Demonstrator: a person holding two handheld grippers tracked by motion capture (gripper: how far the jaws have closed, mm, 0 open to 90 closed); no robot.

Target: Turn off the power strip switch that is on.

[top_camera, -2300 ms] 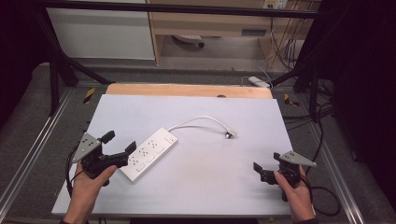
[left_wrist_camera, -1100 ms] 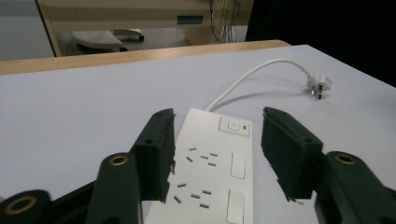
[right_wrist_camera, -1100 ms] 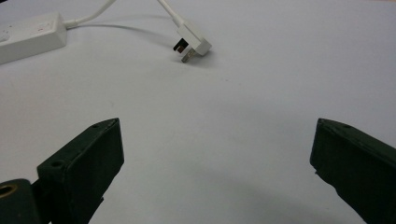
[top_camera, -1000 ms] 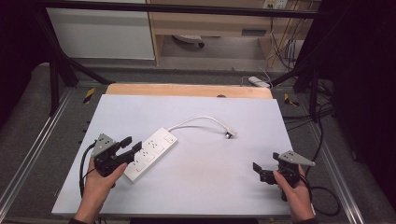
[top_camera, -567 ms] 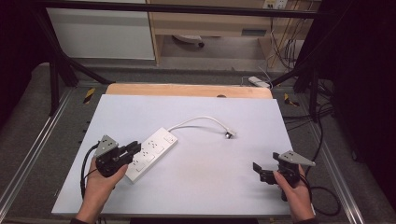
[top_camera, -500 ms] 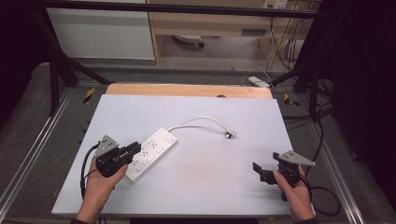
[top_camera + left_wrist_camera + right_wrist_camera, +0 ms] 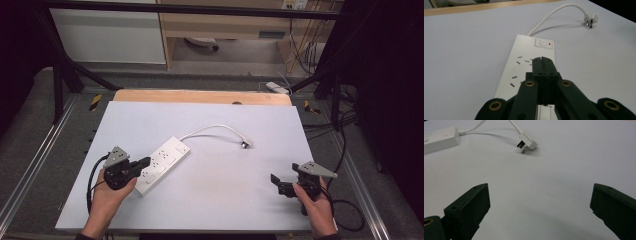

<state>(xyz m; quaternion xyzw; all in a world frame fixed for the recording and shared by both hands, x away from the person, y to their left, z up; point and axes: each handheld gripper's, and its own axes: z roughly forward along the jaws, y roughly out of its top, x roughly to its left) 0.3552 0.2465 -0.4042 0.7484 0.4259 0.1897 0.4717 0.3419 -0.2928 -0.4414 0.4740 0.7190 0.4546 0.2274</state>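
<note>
Item one, the strip point(image 7: 162, 165): I see it lying white and flat on the table point(image 7: 210, 125), slanted, its switch end away from me. Item two, its cable point(image 7: 212, 129): it arcs off that switch end to the plug point(image 7: 245, 145), which rests well apart from the strip. Item three, my left gripper point(image 7: 541, 65): its jaws have just been closing and now meet with nothing between them, tips over the strip's near half; whether they touch its face I cannot quite tell. Item four, my right gripper point(image 7: 278, 184): jaws spread wide and empty, far from the strip, nearer the plug.
</note>
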